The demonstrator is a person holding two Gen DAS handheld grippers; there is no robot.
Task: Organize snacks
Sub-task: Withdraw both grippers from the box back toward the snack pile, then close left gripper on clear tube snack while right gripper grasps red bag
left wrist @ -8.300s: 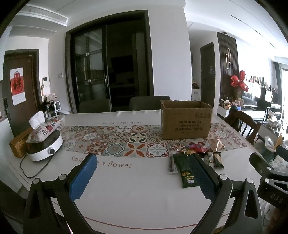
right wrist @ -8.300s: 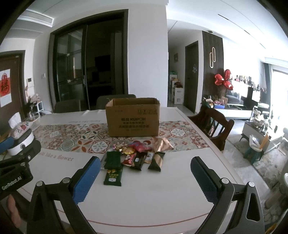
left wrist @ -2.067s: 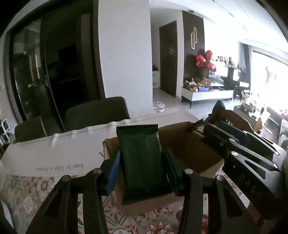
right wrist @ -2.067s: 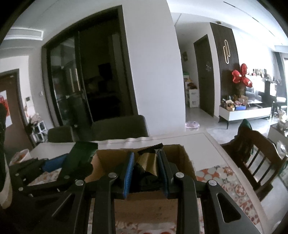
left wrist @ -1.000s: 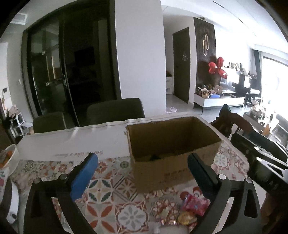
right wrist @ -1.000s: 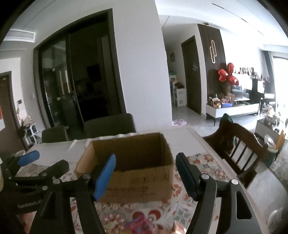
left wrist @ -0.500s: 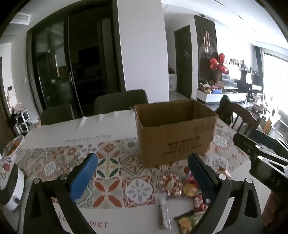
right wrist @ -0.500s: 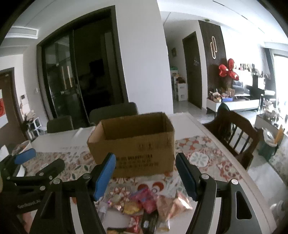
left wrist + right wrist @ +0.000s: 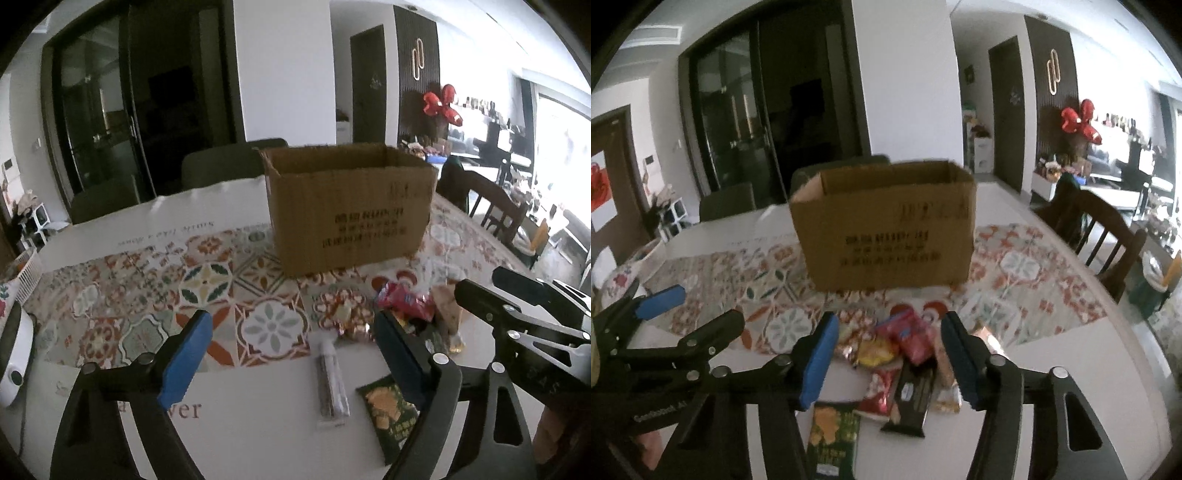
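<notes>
An open cardboard box (image 9: 351,210) (image 9: 886,225) stands on the patterned runner. In front of it lies a pile of snacks: a red packet (image 9: 912,336), a yellow one (image 9: 875,354), a black bar (image 9: 914,398) and a green pack (image 9: 833,439) (image 9: 391,410). A slim clear packet (image 9: 332,380) lies apart to the left. My left gripper (image 9: 291,350) hovers over the clear packet, jaws closing, nothing pressed. My right gripper (image 9: 889,356) hangs above the pile, jaws closing, pads touching nothing.
A white appliance (image 9: 11,354) sits at the table's left edge. A wooden chair (image 9: 1108,236) stands to the right, and dark chairs (image 9: 229,162) stand behind the table. Each gripper shows in the other's view, close beside it.
Both grippers have dropped from over the box and pulled back to the snack pile on the table. Both pairs of jaws stand narrower than half a second ago.
</notes>
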